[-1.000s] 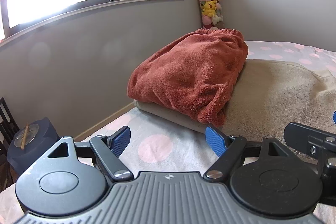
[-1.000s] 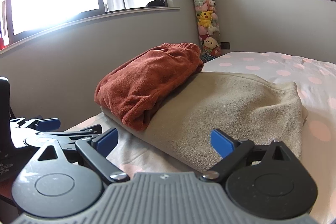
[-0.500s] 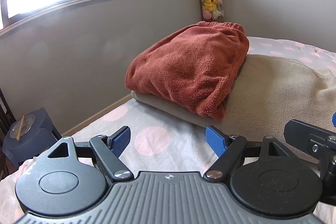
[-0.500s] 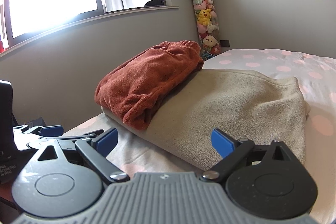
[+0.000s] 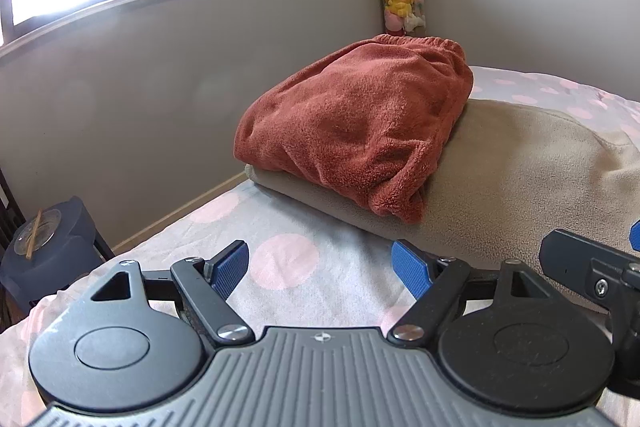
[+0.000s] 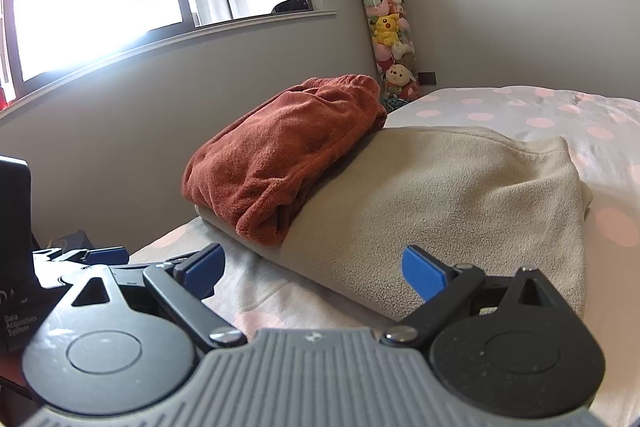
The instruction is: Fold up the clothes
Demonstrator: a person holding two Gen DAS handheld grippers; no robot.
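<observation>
A folded rust-red fleece garment (image 5: 356,131) lies on top of a folded beige fleece garment (image 5: 520,171) on the bed; both also show in the right wrist view, the red one (image 6: 280,155) and the beige one (image 6: 440,195). My left gripper (image 5: 320,267) is open and empty, low over the sheet in front of the stack. My right gripper (image 6: 312,267) is open and empty, just short of the beige garment's near edge. The left gripper shows at the left edge of the right wrist view (image 6: 92,259).
The bed has a white sheet with pink dots (image 5: 284,259). A grey wall and window lie behind. A tall tube of plush toys (image 6: 384,27) stands in the corner. A dark round object (image 5: 44,243) sits on the floor left of the bed.
Both grippers have drawn back and risen slightly from the stack, so the garments look a little farther off. Both stay open. The garments have not moved.
</observation>
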